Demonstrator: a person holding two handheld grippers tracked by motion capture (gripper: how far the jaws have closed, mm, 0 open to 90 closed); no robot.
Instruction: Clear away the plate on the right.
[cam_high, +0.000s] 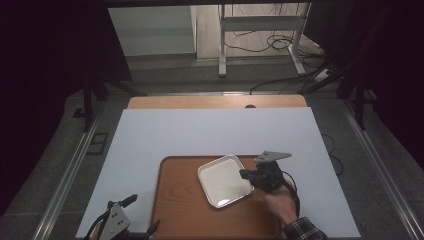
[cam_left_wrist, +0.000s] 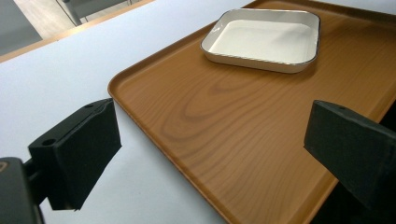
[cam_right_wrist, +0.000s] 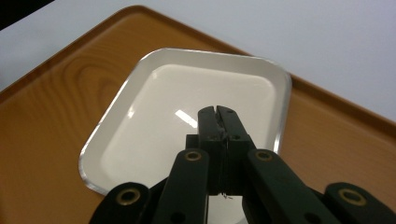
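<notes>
White dish (cam_high: 224, 181) sits on the wooden tray (cam_high: 175, 210), toward its far right part. Right gripper (cam_high: 246, 174) reaches in from the right, jaws pressed together at the dish's right rim, nothing visibly between them. Left gripper (cam_high: 142, 215) hangs at the tray's near-left corner, jaws spread wide. Bare tray stretches left of the dish.

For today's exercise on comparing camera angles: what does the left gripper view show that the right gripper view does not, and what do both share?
Left gripper view alone: the left gripper with its jaws wide apart, straddling the tray's near corner, and a wooden table edge beyond the white surface.

Right gripper view alone: the right gripper with its jaws pressed together, above the dish's inside.

Both: the white square dish lying on the brown wooden tray, with nothing in it, and the white table surface around the tray.
</notes>
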